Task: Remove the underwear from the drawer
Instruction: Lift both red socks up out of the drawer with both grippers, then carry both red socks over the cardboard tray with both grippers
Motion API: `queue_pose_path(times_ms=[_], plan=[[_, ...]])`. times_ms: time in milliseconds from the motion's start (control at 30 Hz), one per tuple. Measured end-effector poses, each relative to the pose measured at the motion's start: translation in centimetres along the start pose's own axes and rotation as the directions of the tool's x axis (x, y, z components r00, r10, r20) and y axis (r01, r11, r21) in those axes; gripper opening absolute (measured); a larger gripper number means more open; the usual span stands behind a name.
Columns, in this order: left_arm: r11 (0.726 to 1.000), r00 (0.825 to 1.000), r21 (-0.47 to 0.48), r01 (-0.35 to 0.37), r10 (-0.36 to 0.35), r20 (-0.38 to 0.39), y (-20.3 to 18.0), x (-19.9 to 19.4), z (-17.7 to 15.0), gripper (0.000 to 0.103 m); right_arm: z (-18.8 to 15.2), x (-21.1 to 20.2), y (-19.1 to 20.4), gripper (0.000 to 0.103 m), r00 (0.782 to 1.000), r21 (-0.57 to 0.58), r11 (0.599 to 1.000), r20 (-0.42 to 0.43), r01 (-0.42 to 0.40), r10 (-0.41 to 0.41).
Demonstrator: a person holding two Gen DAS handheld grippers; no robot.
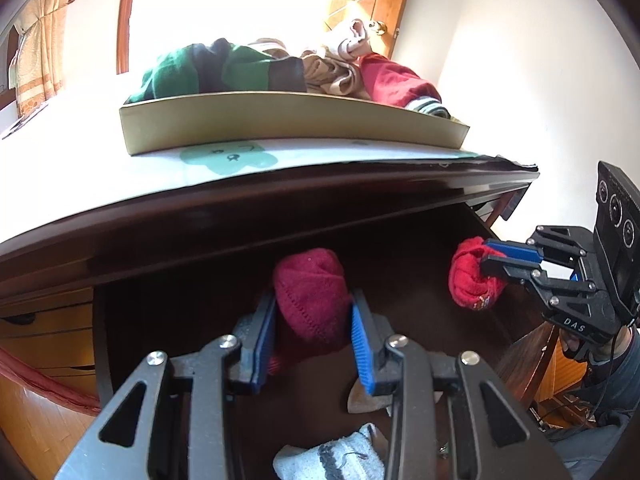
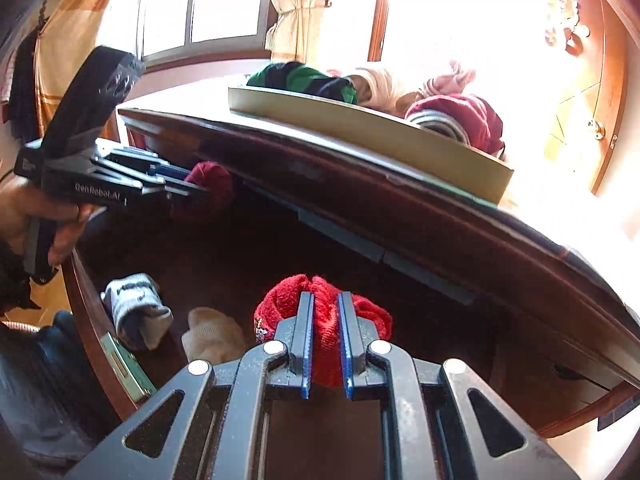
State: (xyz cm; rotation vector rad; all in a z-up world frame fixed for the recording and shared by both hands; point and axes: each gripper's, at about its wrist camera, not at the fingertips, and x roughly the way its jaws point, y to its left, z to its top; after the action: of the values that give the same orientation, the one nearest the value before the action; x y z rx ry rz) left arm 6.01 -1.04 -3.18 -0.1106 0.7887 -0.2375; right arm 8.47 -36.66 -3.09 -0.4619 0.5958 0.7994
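Observation:
The dark wooden drawer (image 2: 90, 316) stands open under the dresser top. My left gripper (image 1: 313, 298) is shut on a maroon rolled garment (image 1: 310, 276), held above the drawer's dark inside. My right gripper (image 2: 325, 298) is shut on a bright red rolled garment (image 2: 372, 316), its blue pads pressing into the cloth. In the left wrist view the right gripper (image 1: 486, 255) shows at the right edge of the drawer (image 1: 102, 360) with the red garment (image 1: 466, 280). The right wrist view shows the left gripper (image 2: 192, 184) at far left, carrying the maroon garment (image 2: 214, 180).
A low olive tray (image 1: 292, 120) on the dresser top holds green, beige and red clothes. Inside the drawer lie a grey-white sock (image 2: 136, 308) and a cream bundle (image 2: 212, 338). A hand (image 2: 24, 216) grips the left tool. A white wall is at the right, windows behind.

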Motion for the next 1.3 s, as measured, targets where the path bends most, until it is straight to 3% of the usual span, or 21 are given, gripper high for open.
queue_pose_path(times_ms=[567, 833, 1300], plan=[[0.999, 0.994, -0.004, -0.045, 0.045, 0.096, -0.3, -1.1, -0.3, 0.034, -0.7, -0.4, -1.9, 0.013, 0.979, 0.130, 0.987, 0.194, -0.092, 0.066], [0.996, 0.983, 0.009, -0.091, 0.088, 0.160, -0.8, -1.8, -0.6, 0.034, -1.1, -1.2, -1.7, 0.013, 0.966, 0.113, 0.989, 0.253, -0.092, 0.061], [0.995, 0.977, 0.006, -0.100, 0.097, 0.190, -0.8, -2.1, -0.8, 0.034, -1.6, -2.1, -1.0, 0.013, 0.944, 0.082, 0.994, 0.327, -0.070, 0.039]])
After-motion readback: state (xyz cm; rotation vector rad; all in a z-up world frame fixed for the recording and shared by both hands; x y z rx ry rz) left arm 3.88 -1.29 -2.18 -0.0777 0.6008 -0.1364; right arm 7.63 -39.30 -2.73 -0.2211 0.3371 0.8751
